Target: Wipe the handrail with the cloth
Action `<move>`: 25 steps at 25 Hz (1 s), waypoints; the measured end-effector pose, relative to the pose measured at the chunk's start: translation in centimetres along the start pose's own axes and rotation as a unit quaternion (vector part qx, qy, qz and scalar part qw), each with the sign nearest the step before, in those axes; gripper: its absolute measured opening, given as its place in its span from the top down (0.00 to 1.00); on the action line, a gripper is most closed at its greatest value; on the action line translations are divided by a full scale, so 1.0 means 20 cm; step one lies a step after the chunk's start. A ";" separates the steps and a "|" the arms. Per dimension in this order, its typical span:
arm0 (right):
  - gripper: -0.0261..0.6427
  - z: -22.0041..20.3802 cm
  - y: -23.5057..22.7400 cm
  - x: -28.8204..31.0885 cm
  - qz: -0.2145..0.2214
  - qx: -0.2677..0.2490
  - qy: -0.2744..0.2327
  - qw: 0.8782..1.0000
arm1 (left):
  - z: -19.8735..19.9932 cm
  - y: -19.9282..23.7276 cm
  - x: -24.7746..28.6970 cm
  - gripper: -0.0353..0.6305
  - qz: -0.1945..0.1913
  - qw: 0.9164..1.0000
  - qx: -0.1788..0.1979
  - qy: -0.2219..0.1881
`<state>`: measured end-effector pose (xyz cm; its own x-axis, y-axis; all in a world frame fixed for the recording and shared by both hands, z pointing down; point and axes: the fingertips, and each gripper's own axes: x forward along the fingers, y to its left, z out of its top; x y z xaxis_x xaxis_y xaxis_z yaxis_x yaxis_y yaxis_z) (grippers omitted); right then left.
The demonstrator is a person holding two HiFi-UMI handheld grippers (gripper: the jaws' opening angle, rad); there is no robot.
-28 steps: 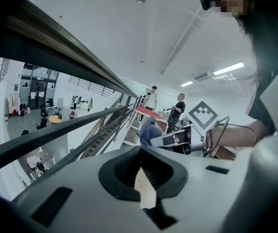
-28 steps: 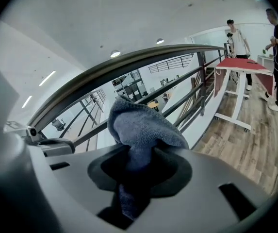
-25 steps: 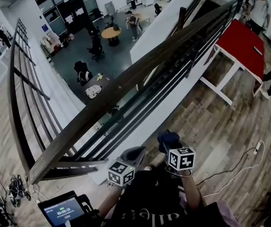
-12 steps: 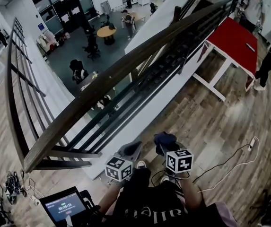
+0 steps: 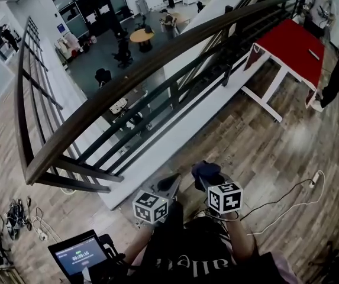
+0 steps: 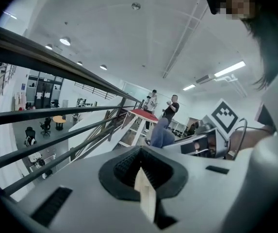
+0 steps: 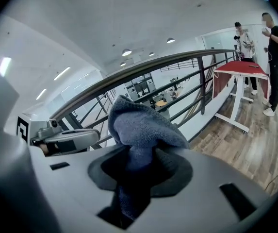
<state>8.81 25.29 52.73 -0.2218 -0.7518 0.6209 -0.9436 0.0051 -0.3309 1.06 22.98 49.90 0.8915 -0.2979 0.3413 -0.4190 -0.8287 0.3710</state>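
The handrail (image 5: 128,81) is a long dark wooden bar on black railings, crossing the head view from lower left to upper right. It also shows as the handrail (image 6: 56,64) at upper left and the handrail (image 7: 143,67) above the cloth. My right gripper (image 5: 207,176) is shut on a bunched blue cloth (image 5: 204,171), held low near the body and short of the rail. The cloth (image 7: 143,125) bulges out of the right gripper (image 7: 139,154). My left gripper (image 5: 169,183) hangs beside it, shut and empty; the left gripper (image 6: 139,159) points along the railing.
Beyond the rail is a drop to a lower floor with tables and chairs. A white ledge (image 5: 187,141) runs under the railing. A red table (image 5: 293,49) and two people (image 5: 323,5) stand at the right. A cable (image 5: 299,188) lies on the wood floor; a screen (image 5: 80,256) sits lower left.
The head view has shifted, so the rail sits a little farther from the grippers. Both grippers stay low by the body; the right one still holds the cloth.
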 end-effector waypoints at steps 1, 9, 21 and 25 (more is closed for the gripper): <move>0.80 -0.02 -0.01 -0.03 0.003 -0.002 -0.001 1.000 | -0.02 -0.04 0.00 0.95 0.001 1.000 0.001 0.001; 0.80 -0.11 -0.07 -0.22 0.018 -0.017 -0.010 1.000 | -0.07 -0.28 0.00 0.95 0.010 1.000 0.016 -0.010; 0.80 -0.20 -0.04 -0.35 0.027 -0.029 -0.015 0.999 | -0.13 -0.42 -0.07 0.95 0.019 0.999 0.019 -0.019; 0.80 -0.23 -0.02 -0.35 0.028 -0.029 -0.012 0.999 | -0.15 -0.42 -0.11 0.95 0.025 0.999 0.018 -0.021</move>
<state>9.62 33.66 51.83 -0.2693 -0.7648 0.5853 -0.9426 0.0849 -0.3229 2.08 31.97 48.65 0.8765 -0.3583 0.3216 -0.4572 -0.8286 0.3230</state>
